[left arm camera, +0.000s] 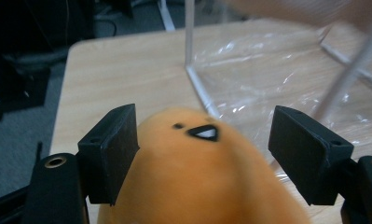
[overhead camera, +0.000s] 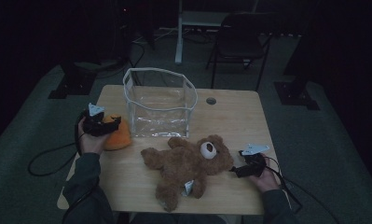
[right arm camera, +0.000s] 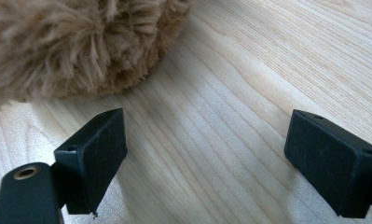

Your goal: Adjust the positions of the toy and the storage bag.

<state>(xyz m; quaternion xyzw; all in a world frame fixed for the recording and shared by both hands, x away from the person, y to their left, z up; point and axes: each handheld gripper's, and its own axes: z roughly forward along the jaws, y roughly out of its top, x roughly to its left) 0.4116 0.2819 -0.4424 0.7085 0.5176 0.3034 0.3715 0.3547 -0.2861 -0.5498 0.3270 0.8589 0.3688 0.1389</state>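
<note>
Orange plush between spread jaws, left of the bag

The left gripper [left arm camera: 204, 158] stands spread around the orange plush [left arm camera: 197, 177], just left of the clear bag [overhead camera: 159, 103]; the right gripper [right arm camera: 207, 163] gapes, nothing between, beside the bear [overhead camera: 188, 163] before the bag

Shaggy plush bear [overhead camera: 188, 163] and smooth orange plush toy [left arm camera: 197, 177] are lying on matt wood table [overhead camera: 230, 116]; clear glossy plastic bin [overhead camera: 159, 102].
</note>
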